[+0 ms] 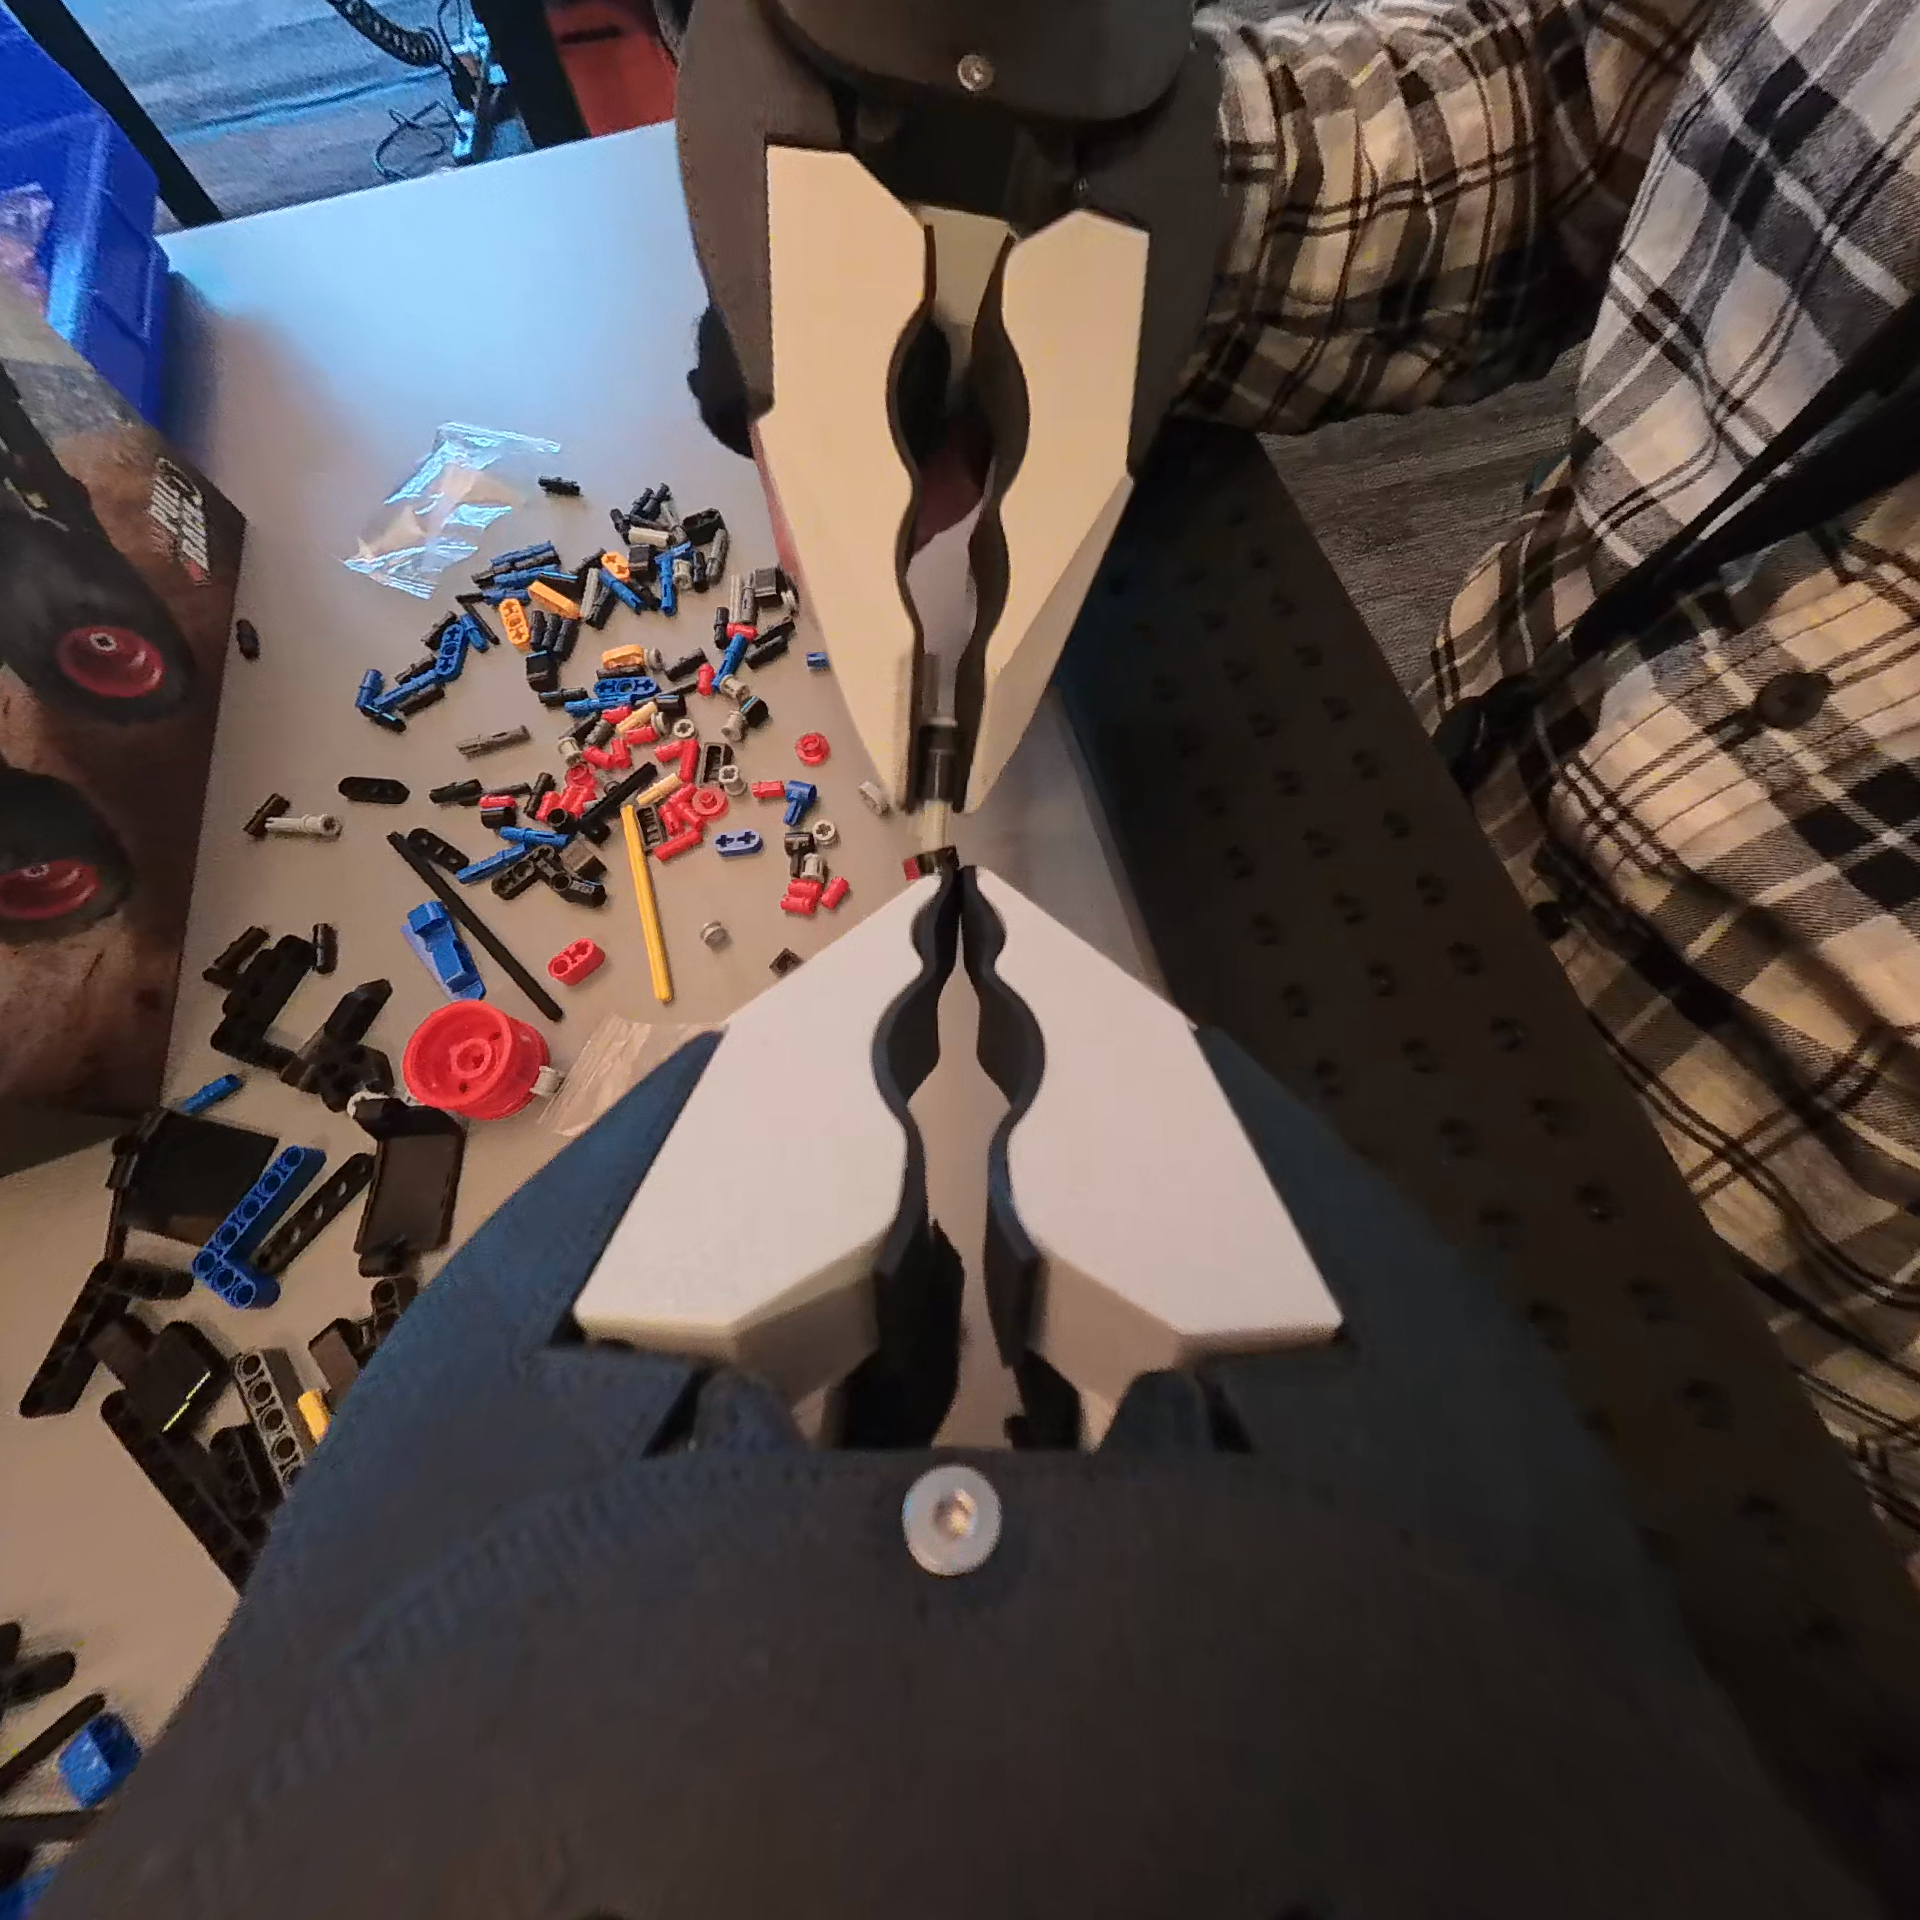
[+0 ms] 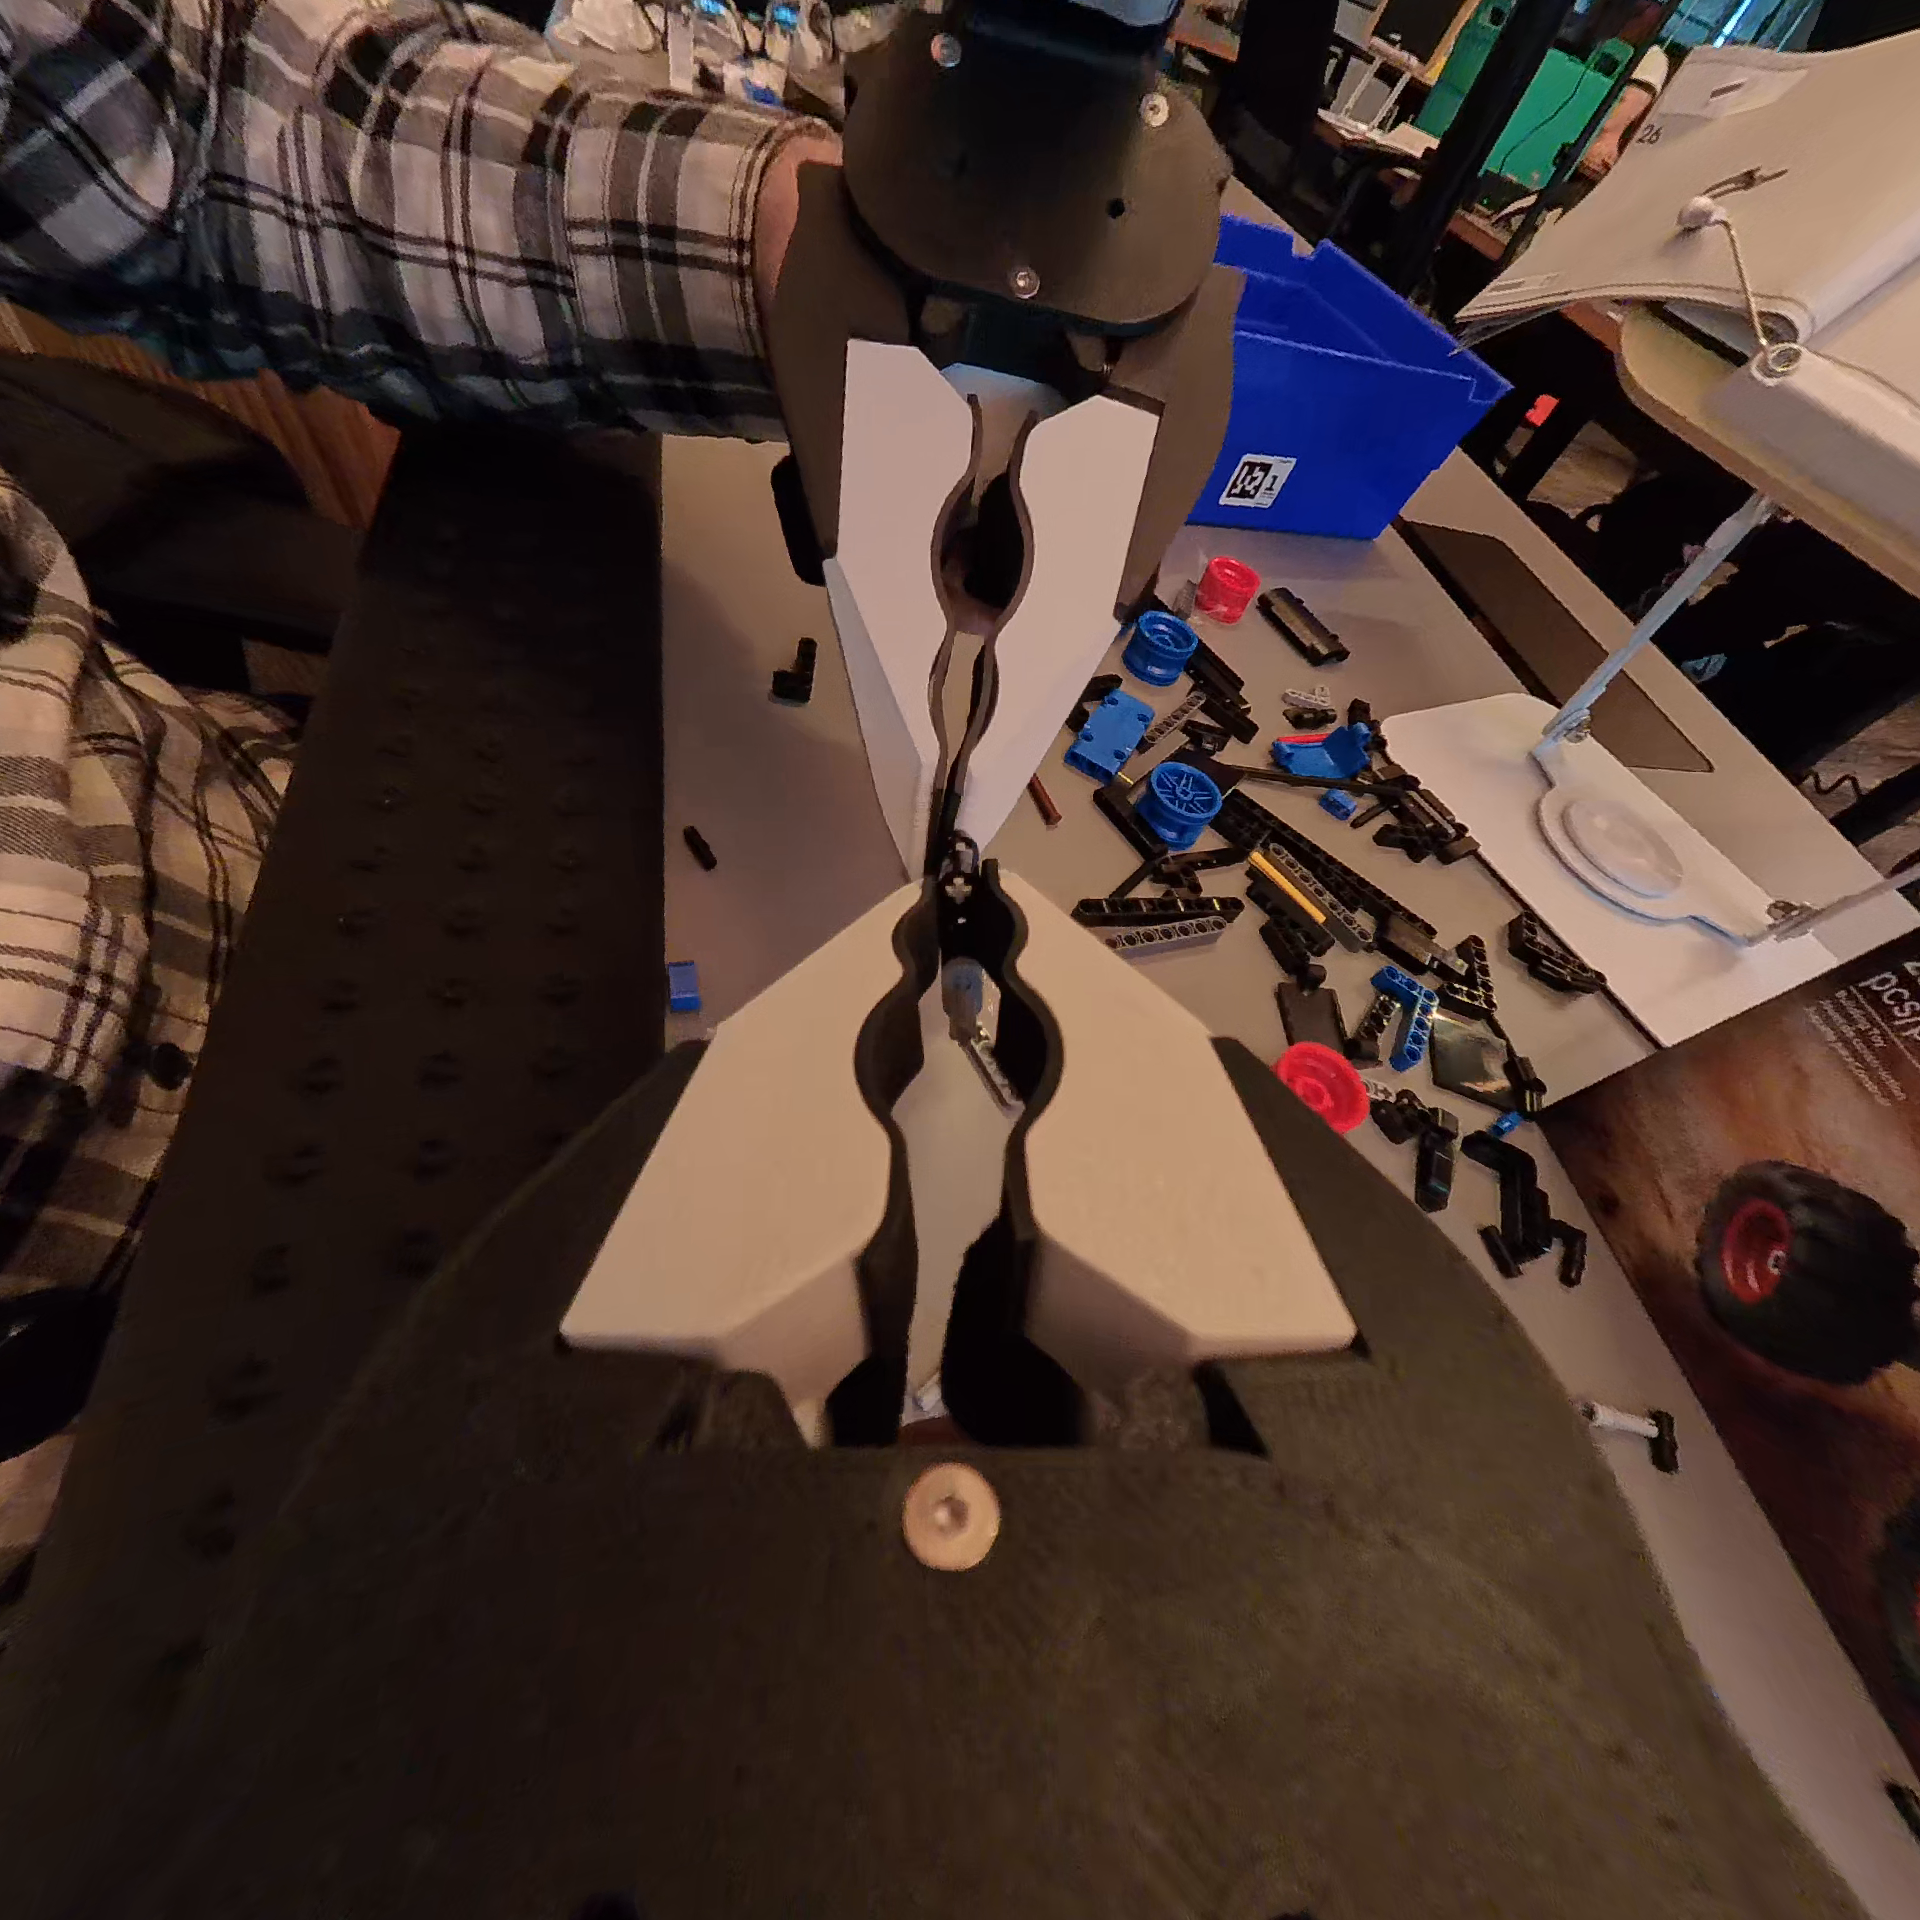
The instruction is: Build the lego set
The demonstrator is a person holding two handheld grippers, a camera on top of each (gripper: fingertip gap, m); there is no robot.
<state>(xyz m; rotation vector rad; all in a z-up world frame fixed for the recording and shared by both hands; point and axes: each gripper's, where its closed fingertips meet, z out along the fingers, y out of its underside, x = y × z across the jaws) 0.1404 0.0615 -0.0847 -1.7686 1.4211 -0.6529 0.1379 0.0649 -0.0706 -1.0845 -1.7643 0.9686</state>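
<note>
Left wrist view shows the two grippers meeting tip to tip above the near edge of the grey table [image 1: 436, 312]. The left gripper [image 1: 948, 883] has its jaws pressed together on a small black connector [image 1: 932, 860], which peeks out at the very tips. Opposite it, the right gripper [image 1: 940, 800] is clamped on a short pin [image 1: 938, 769], black in the middle with a pale end pointing at the connector; the two pieces look just apart, though the gap is too small to be sure of.

From the right wrist view, the right gripper [image 2: 961, 894] pinches that same dark piece, and the left gripper [image 2: 954, 847] comes down from the far side to meet it.

To the left on the table lies a scatter of small lego pieces [image 1: 623, 707] in red, blue, black and grey, with a yellow axle [image 1: 646, 904], a red wheel hub [image 1: 473, 1060] and a clear plastic bag [image 1: 447, 509] near them. Blue wheel hubs [image 2: 1176, 798] and black beams [image 2: 1158, 914] lie further along, beside the set's box [image 2: 1766, 1247] and a blue bin [image 2: 1340, 395]. A plaid sleeve [image 1: 1455, 208] reaches in behind the right gripper.
</note>
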